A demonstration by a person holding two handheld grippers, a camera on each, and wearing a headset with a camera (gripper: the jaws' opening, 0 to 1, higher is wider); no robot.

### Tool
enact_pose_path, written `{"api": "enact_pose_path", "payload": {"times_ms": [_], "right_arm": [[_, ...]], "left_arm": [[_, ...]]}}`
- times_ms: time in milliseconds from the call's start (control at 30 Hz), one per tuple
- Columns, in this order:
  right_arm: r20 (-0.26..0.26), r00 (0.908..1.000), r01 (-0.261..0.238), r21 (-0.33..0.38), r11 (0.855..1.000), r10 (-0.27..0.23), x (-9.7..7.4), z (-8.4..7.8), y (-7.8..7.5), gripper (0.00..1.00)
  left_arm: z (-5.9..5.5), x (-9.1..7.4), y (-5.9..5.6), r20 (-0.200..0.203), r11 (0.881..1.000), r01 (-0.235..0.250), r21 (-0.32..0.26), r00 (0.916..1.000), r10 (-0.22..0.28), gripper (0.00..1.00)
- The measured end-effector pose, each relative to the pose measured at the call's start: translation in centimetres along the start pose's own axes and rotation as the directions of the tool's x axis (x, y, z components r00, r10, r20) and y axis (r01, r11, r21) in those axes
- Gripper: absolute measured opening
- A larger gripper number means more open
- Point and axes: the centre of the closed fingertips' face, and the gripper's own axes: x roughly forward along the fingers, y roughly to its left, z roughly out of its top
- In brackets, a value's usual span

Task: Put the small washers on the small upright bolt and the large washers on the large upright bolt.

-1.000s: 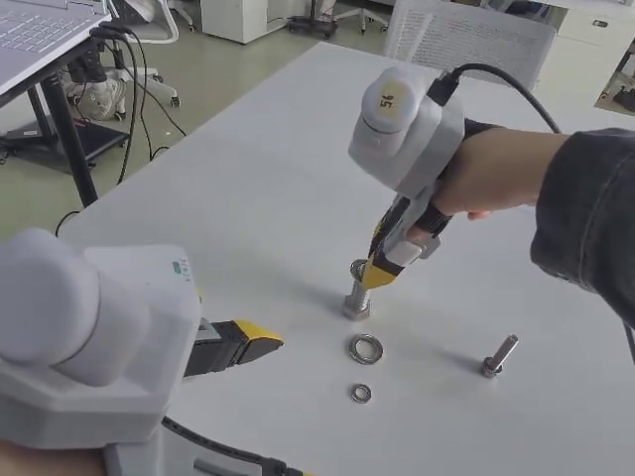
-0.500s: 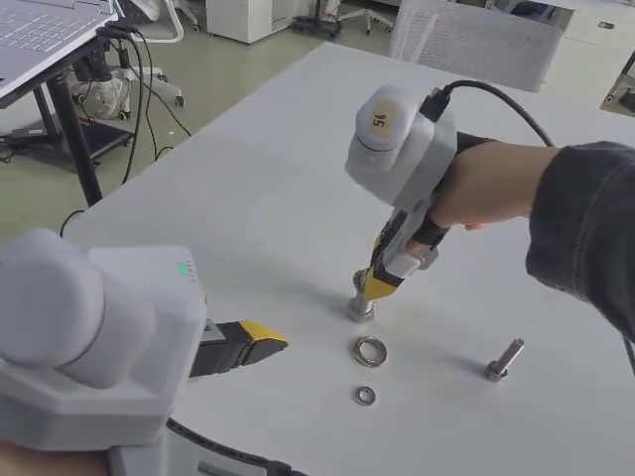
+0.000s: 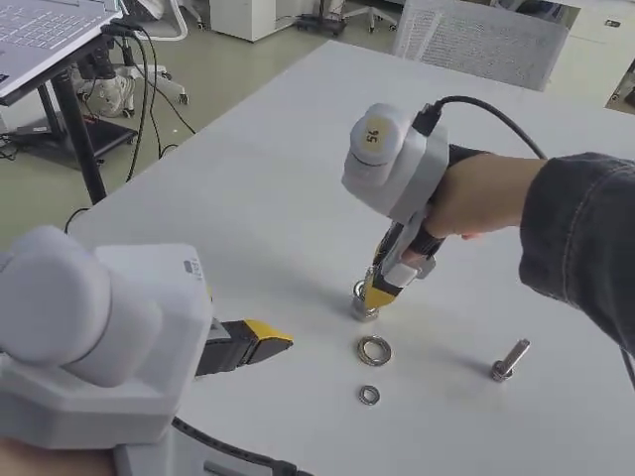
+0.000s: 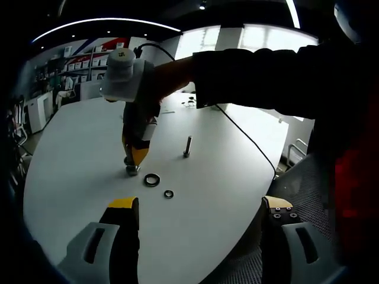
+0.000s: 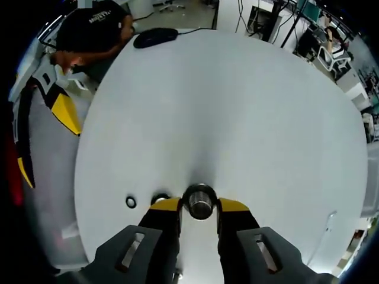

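Observation:
The large upright bolt (image 3: 363, 305) stands mid-table. My right gripper (image 3: 378, 291) comes down on it from above, shut on a large washer (image 5: 199, 201) that sits over the bolt's top. In the right gripper view the ring and bolt head show between the yellow-tipped jaws. Another large washer (image 3: 374, 350) and a small washer (image 3: 369, 395) lie flat just in front of the bolt. The small upright bolt (image 3: 508, 360) stands to the right. My left gripper (image 4: 200, 204) hangs open, holding nothing, well short of the parts.
The white table (image 3: 248, 178) ends at a left edge, beyond which a laptop on a stand (image 3: 40, 30) and cables sit over the floor. A printed sheet (image 3: 476, 40) lies at the far end. A dark oval object (image 5: 155, 36) rests on the table's far side.
My right gripper has come down with the washer, from just above the large bolt onto its top. The left gripper has held still.

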Motion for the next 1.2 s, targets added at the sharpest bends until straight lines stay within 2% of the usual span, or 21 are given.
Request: {"api": "enact_pose_path", "payload": {"times_ms": [567, 1200], "right_arm": [[-0.013, 0.9997, -0.018, 0.020, 1.000, 0.018, 2.1, -0.7, -0.3, 0.24], [-0.009, 0.9997, -0.024, 0.027, 0.999, 0.024, 2.3, -1.1, -0.8, 0.26]], "left_arm": [[-0.3, 0.1, -0.1, 0.001, 1.000, 0.001, -0.002, 1.0000, -0.001, 0.84], [-0.1, 0.0, -0.1, 0.000, 1.000, 0.001, -0.002, 1.0000, -0.001, 0.84]]}}
